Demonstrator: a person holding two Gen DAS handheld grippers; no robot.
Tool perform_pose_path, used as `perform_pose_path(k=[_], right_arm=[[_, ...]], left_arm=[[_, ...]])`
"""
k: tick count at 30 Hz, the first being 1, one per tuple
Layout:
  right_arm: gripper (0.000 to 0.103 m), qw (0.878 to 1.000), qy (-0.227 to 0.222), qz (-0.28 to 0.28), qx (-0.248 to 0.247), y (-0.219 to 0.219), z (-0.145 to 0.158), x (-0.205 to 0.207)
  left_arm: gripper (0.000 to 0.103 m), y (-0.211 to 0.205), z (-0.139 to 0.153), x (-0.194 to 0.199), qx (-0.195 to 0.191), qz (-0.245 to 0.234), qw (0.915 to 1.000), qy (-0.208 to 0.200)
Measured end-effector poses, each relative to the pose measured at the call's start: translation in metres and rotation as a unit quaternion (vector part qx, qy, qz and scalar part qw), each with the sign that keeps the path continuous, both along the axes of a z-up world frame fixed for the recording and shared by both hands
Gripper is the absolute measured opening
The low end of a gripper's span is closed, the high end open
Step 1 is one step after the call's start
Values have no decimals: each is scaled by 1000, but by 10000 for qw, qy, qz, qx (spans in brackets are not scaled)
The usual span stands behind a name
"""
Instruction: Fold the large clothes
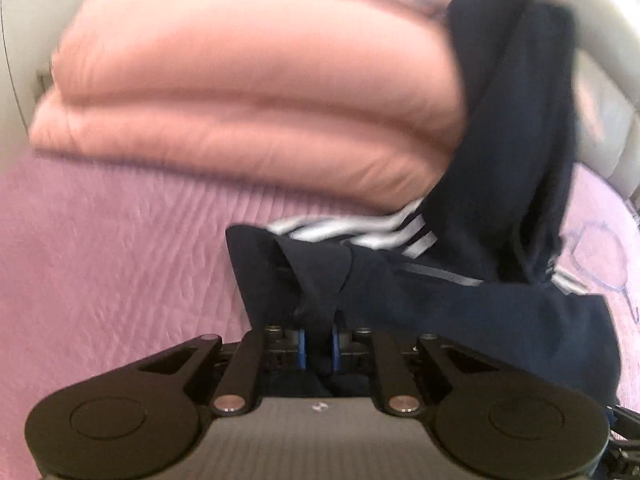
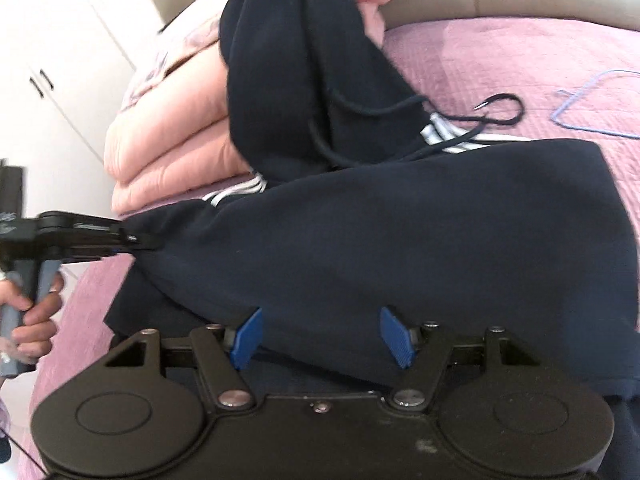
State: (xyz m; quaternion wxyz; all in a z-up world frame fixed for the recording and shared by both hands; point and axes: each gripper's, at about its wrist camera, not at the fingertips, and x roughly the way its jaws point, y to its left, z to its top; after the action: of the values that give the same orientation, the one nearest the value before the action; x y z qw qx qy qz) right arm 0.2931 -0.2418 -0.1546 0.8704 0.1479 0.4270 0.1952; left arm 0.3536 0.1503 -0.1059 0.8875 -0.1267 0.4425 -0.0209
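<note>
The dark navy hooded sweatshirt with white stripes (image 2: 400, 240) lay across the bed's pink-purple quilted bedspread (image 1: 100, 260), one part of it draped up against a stack of folded salmon-pink padded quilts (image 1: 240, 92).

The left wrist view showed the left gripper (image 1: 319, 350) from behind, its blue pads (image 1: 302, 350) drawn narrow and pinching a bunched fold of the navy fabric. That view also showed the white stripes gathered at the foot of the pink stack, a pale zip line on the garment, and a padded beige headboard (image 1: 608, 80) curving behind.

The right wrist view gave what the other lacked: the left gripper (image 2: 134, 238) seen from the side, clamped on the sweatshirt's corner, with a person's hand (image 2: 34, 320) wrapped round its grey handle. It also showed the right gripper (image 2: 320, 336) with its blue pads (image 2: 248, 336) standing wide apart, just at the near hem of the garment and holding nothing. A black drawstring (image 2: 496, 112) trailed from the hood onto the bedspread, a thin light-blue wire hanger (image 2: 580, 100) lay beyond it, and white cupboard doors with dark handles (image 2: 42, 80) stood at the left.

No readable writing or brand showed on anything.
</note>
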Motion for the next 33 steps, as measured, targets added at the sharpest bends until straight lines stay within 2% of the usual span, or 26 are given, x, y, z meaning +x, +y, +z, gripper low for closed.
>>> perform_pose_path(k=[3, 5, 7, 9, 10, 12, 13, 14, 16, 17, 20, 21, 22, 23, 24, 27, 30, 33], right_arm=[[78, 9996, -156, -223, -64, -5, 6, -3], [78, 9988, -230, -301, -317, -5, 10, -1], [79, 9971, -27, -314, -687, -1, 6, 6], [79, 9925, 412, -290, -1114, 5, -5, 16], [79, 9908, 498, -252, -1237, 8, -9, 19], [79, 9873, 454, -112, -1517, 16, -6, 18], [79, 9850, 441, -124, -1663, 22, -2, 18], [79, 9848, 335, -129, -1700, 26, 3, 16], [80, 9854, -11, 102, -1700, 39, 12, 14], [80, 9828, -137, 222, -1829, 48, 15, 16], [81, 9749, -190, 581, -2142, 73, 8, 24], [81, 9715, -103, 687, -2266, 80, 2, 26], [81, 9657, 79, 746, -2485, 85, -9, 31], [84, 9649, 141, 720, -2521, 85, -17, 34], [85, 9693, 81, 637, -2372, 80, -19, 34], [85, 9723, 169, 568, -2260, 69, -17, 33], [84, 9718, 236, 452, -2301, 65, -7, 26], [84, 9780, 88, 432, -2037, 63, 5, 15]], left_arm=[[13, 10, 3, -14, -325, 274, 9991, 6], [17, 13, -9, -17, -239, 251, 9993, 134], [39, 10, -30, -11, 112, 187, 9981, 581], [53, 12, -42, -10, 200, 252, 9963, 795], [61, 14, -42, -12, 204, 297, 9963, 776], [68, 15, -33, -16, 277, 321, 9964, 737], [68, 15, -27, -18, 310, 255, 9971, 644], [69, 14, -20, -19, 345, 157, 9980, 506], [83, 8, -8, -18, 502, -9, 9986, 185], [85, 5, -7, -13, 659, -23, 9978, 92], [78, -2, -23, 12, 1122, -116, 9934, 191], [70, -4, -34, 21, 1331, -148, 9905, 306], [74, -5, -47, 30, 1595, -103, 9863, 406], [76, -2, -55, 34, 1640, -31, 9857, 397], [82, 4, -58, 38, 1608, 168, 9863, 320], [82, 21, -57, 46, 1218, 556, 9901, 427], [74, 26, -46, 36, 1057, 456, 9923, 449], [74, 31, -27, 0, 713, 285, 9964, 350]])
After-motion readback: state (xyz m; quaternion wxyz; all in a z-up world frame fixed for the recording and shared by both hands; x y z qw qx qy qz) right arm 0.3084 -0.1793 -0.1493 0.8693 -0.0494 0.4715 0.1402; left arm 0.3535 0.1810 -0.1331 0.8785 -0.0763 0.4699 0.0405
